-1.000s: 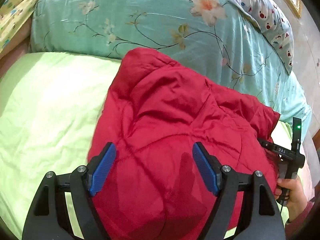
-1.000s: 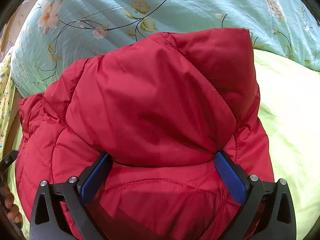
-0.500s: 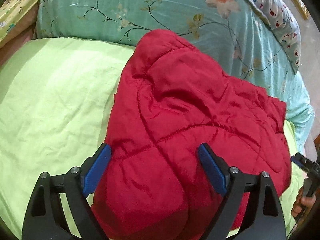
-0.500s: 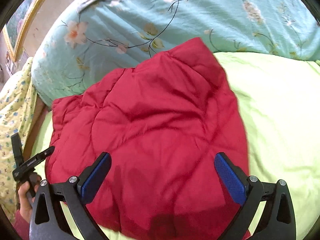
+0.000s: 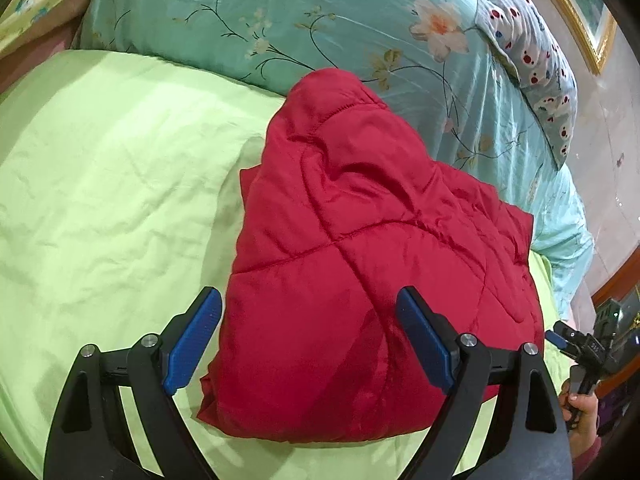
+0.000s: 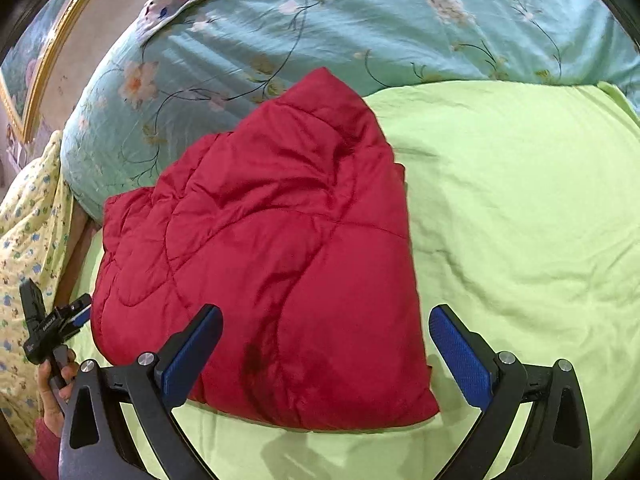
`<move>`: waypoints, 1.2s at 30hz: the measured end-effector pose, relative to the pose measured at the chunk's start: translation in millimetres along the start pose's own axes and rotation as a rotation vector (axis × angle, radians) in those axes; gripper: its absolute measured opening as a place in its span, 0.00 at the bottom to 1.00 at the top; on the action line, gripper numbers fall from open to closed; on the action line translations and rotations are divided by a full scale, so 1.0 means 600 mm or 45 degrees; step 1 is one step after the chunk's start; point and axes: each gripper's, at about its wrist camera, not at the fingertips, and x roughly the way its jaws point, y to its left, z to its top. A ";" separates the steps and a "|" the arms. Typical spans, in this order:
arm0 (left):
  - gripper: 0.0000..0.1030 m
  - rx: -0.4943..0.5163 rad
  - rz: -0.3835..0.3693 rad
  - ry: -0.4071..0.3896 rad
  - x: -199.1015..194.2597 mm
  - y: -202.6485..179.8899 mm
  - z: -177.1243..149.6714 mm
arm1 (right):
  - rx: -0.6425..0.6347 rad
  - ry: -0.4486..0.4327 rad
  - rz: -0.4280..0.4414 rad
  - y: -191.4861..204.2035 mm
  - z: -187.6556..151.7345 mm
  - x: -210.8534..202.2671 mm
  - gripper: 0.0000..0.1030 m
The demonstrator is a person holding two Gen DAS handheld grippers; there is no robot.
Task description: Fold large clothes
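A red quilted puffer jacket (image 5: 360, 264) lies folded into a thick bundle on the light green bed sheet (image 5: 100, 200). It also shows in the right wrist view (image 6: 264, 248). My left gripper (image 5: 310, 340) is open and empty, held above the jacket's near edge without touching it. My right gripper (image 6: 326, 354) is open and empty, above the jacket's near right corner. Each gripper shows small at the edge of the other's view, the right one (image 5: 560, 338) and the left one (image 6: 78, 312).
A teal floral duvet (image 5: 340, 20) is bunched behind the jacket. A spotted pillow (image 5: 532, 52) lies at the far right, and a yellow patterned cloth (image 6: 28, 232) hangs by the bed's edge. A gold-framed picture (image 5: 580, 8) hangs on the wall.
Both grippers have drawn back and risen away from the jacket, which now lies folded and still on the sheet. Both stayed open.
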 end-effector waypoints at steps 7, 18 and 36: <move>0.88 -0.111 -0.084 0.033 0.021 0.027 0.003 | 0.081 0.013 0.060 -0.039 -0.002 0.018 1.00; 0.90 -0.259 -0.287 0.119 0.094 0.037 0.018 | 0.271 0.103 0.255 -0.091 0.015 0.104 0.99; 0.49 -0.137 -0.391 0.091 -0.005 0.006 -0.001 | 0.319 0.155 0.416 -0.042 -0.008 0.064 0.38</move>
